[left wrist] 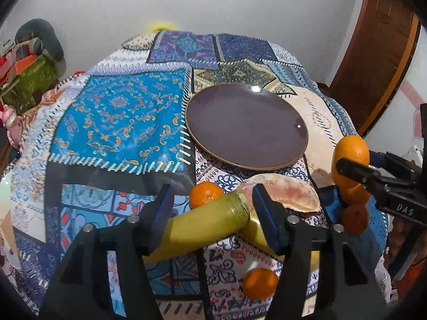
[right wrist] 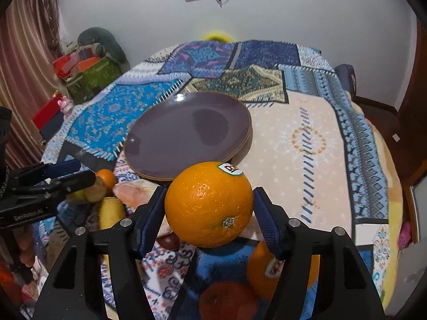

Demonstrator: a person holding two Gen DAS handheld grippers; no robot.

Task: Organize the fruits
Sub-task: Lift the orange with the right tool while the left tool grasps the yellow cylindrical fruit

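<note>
Both claws are seen at work. Between the pads of the right claw [right wrist: 209,208], at the lower centre of its frame, the orange [right wrist: 209,204] is pinched at its widest part and is lifted clear of the cloth [right wrist: 307,138]. It is judged to be firm, rather heavy and smooth, so a grip across the middle is the safe one; a grip nearer the stem could let it roll out.

In the left view, the left claw [left wrist: 213,208] is placed around the banana [left wrist: 202,226], at the lower centre of the frame. One pad touches its left part, but whether the other pad presses cannot be told. This fruit is judged soft and easily bruised, so the thick middle is the better place to be held.

Above both claws, at the frame centre, the plate [left wrist: 202,144] is lying empty.
</note>
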